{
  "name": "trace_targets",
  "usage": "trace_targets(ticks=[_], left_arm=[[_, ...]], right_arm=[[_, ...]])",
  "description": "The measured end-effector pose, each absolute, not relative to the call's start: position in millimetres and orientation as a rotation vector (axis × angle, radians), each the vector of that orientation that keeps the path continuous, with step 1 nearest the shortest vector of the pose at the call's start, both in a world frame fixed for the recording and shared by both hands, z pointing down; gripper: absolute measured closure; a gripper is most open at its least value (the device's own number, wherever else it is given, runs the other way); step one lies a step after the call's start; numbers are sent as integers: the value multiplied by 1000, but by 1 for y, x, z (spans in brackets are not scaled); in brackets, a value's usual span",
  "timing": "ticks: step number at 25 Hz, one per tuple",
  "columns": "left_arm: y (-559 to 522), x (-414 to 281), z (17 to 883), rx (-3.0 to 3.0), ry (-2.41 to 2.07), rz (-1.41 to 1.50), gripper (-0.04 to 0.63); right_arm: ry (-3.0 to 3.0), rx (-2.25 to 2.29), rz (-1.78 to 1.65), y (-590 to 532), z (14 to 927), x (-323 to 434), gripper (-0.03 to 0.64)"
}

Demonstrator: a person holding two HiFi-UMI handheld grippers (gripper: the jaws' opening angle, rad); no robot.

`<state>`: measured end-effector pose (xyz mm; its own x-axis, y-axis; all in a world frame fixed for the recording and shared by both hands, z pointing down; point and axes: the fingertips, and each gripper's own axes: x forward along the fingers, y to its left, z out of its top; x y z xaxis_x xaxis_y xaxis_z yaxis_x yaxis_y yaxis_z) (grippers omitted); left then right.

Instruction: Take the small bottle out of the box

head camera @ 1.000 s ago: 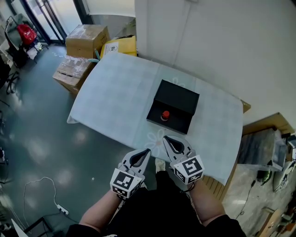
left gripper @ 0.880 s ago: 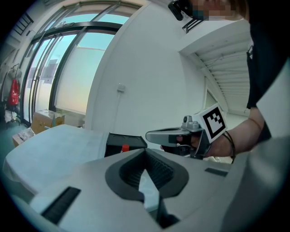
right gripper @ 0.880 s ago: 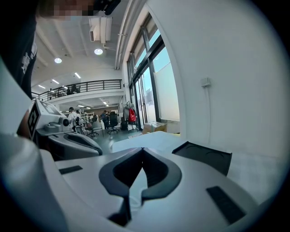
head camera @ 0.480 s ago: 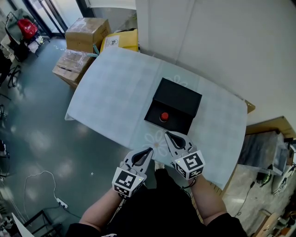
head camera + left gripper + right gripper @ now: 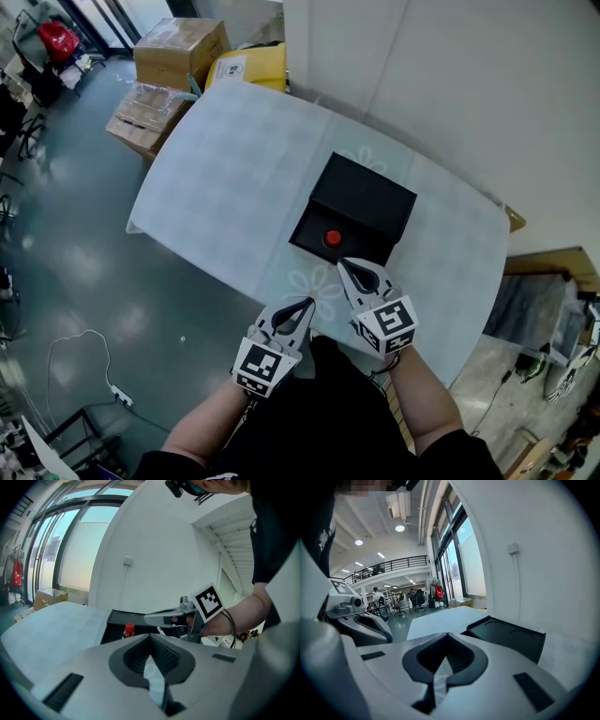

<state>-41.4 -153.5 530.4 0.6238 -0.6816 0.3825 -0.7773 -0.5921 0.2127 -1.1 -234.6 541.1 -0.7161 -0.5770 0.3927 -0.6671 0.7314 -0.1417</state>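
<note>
Small bottle (image 5: 332, 238) upright in box (image 5: 370, 197), cap up

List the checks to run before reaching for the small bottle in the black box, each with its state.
1. Black box open: ok.
2. Small bottle in view inside the box, red cap up: ok.
3. Right gripper jaws apart for a grasp: not ok, they are together.
4. Left gripper empty: ok, jaws together on nothing.
5. Way from right gripper to bottle free: ok.
6. Bottle's body free of the box walls: cannot tell, mostly the cap shows.
</note>
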Motion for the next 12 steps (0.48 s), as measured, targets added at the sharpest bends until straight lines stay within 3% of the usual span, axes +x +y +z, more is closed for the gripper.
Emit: trace_targets(ticks=[12], left_arm=[[-168, -24, 553, 2456, -1130, 394, 566]], right_arm=[[-2544, 886, 379, -259, 572, 5, 592]])
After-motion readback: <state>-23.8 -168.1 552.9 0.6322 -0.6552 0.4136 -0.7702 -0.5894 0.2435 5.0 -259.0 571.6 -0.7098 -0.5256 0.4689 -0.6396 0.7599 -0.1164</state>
